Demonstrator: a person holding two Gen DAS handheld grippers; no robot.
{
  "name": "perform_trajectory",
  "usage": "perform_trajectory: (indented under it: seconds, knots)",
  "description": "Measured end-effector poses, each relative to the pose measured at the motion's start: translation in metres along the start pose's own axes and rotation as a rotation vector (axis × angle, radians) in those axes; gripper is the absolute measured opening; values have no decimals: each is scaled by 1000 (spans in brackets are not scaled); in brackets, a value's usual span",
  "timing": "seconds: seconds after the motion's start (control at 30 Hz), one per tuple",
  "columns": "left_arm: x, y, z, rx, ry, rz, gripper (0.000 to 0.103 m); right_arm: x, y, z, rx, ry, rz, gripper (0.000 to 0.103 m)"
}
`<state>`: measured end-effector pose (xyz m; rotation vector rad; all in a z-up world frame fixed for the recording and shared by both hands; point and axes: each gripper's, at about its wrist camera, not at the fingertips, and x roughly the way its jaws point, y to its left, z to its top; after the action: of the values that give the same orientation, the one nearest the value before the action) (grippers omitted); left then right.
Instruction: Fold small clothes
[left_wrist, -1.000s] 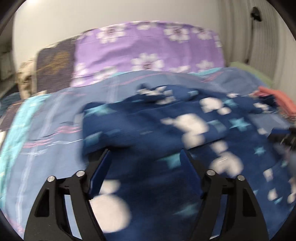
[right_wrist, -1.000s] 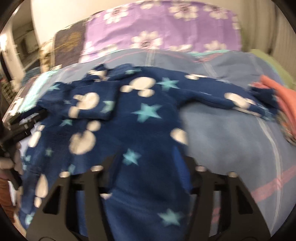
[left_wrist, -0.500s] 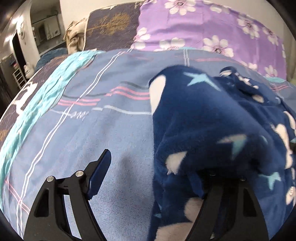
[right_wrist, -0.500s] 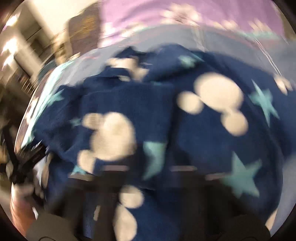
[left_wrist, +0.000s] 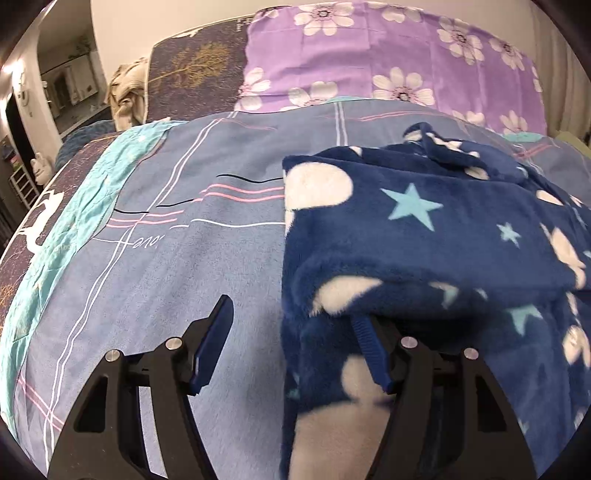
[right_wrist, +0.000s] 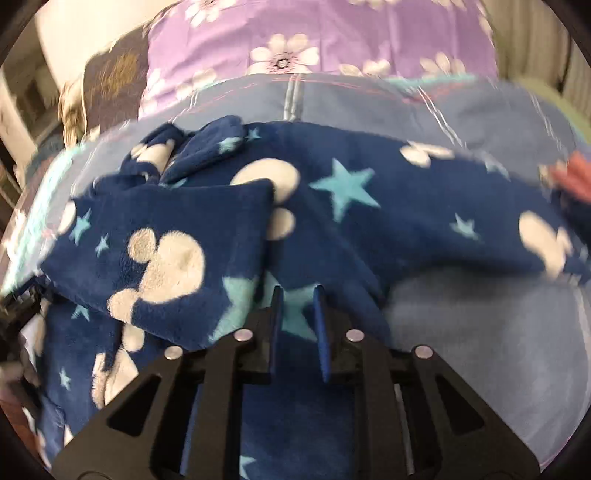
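Left gripper fingers closing in, wide gap yet, garment edge draped over right finger, no pinch. Right gripper fingers nearly together, just eased apart, fleece behind them, grip unclear. Garment spread ahead on bed; purple pillow beyond.

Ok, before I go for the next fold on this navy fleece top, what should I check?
1. Folded sleeve lies across the fleece top: ok.
2. Outstretched sleeve folded in: not ok, it reaches toward the orange cloth.
3. Left gripper free of fabric: not ok. Its jaws are open and have just been closing a little, with fleece draped over one finger.
4. Right gripper released: ok. Its jaws have just opened to a narrow gap, with nothing seen between the pads.
5. Bedsheet beside the top smooth: ok.
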<state>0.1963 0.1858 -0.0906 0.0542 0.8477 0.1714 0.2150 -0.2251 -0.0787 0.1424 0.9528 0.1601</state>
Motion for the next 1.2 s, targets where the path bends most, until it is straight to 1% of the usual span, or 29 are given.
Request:
perform_trajectory:
  seconds: [0.03, 0.07, 0.1, 0.13, 0.17, 0.2, 0.23, 0.27, 0.3, 0.33, 0.37, 0.4, 0.43, 0.47, 0.5, 0.57, 0.63, 0.67, 0.7, 0.73, 0.77, 0.8, 0.83, 0.87, 0.93, 1.0, 1.03, 1.1, 1.2]
  knots:
    - [-4, 1, -1, 2, 0, -7, 66, -6, 1, 1, -3, -19, 4, 18]
    - [-14, 2, -1, 6, -8, -26, 58, -11, 5, 3, -17, -40, 9, 18]
    - [-22, 2, 0, 8, -20, -46, 49, -18, 11, 4, -43, -65, 24, 18]
    - [-30, 0, 2, 7, -34, -71, 42, -23, 18, 5, -67, -82, 47, 18]
    - [-40, -2, 7, 2, -57, -109, 40, -26, 24, 6, -85, -93, 75, 18]
    - [-47, -6, 11, -2, -78, -142, 37, -29, 35, 7, -105, -100, 123, 18]
    - [-50, -11, 16, -3, -93, -175, 37, -28, 43, 7, -119, -97, 162, 18]
    - [-51, -20, 22, 4, -101, -215, 37, -25, 50, 6, -129, -91, 183, 18]
    - [-47, -29, 26, 16, -95, -236, 37, -17, 59, 5, -141, -66, 188, 18]
    - [-35, -43, 29, 36, -70, -254, 37, -6, 66, 3, -150, -33, 172, 19]
    - [-21, -53, 29, 51, -35, -262, 37, 7, 70, -1, -158, 12, 145, 22]
    - [-5, -63, 26, 65, 11, -263, 37, 26, 70, -8, -168, 68, 105, 22]
    - [16, -72, 21, 75, 74, -252, 38, 34, 70, -14, -177, 56, 106, 22]
    - [35, -80, 11, 81, 103, -238, 39, 33, 71, -18, -192, 18, 111, 22]
    - [35, -85, 7, 89, 42, -221, 39, 27, 73, -21, -219, 1, 104, 22]
    - [28, -89, 7, 115, 30, -195, 40, 11, 74, -21, -268, -22, 71, 22]
    - [28, -89, 6, 107, 30, -208, 40, -7, 64, -19, -296, -91, 2, 23]
    - [29, -87, 7, 96, 31, -220, 40, -22, 50, -12, -299, -148, -72, 29]
    - [30, -85, 6, 88, 33, -230, 40, -33, 36, -7, -284, -175, -117, 36]
    - [30, -84, 6, 82, 34, -236, 40, -43, 16, 2, -252, -193, -162, 39]
    - [31, -84, 6, 79, 32, -240, 40, -57, -16, 14, -185, -213, -228, 41]
    - [30, -82, 6, 78, 30, -241, 40, -66, -38, 21, -134, -227, -276, 42]
    - [30, -83, 6, 79, 28, -238, 40, -80, -75, 31, -48, -247, -353, 43]
    - [31, -83, 6, 80, 26, -236, 40, -87, -96, 35, 1, -256, -396, 44]
    - [32, -83, 6, 81, 22, -234, 40, -100, -158, 43, 126, -250, -533, 45]
    - [32, -82, 4, 78, 20, -236, 41, -98, -195, 42, 169, -214, -564, 47]
    - [32, -82, 4, 77, 20, -236, 41, -94, -207, 41, 182, -197, -566, 47]
    - [32, -81, 4, 76, 19, -238, 41, -80, -226, 41, 209, -152, -567, 50]
    - [32, -81, 4, 76, 18, -238, 41, -62, -238, 42, 224, -118, -574, 51]
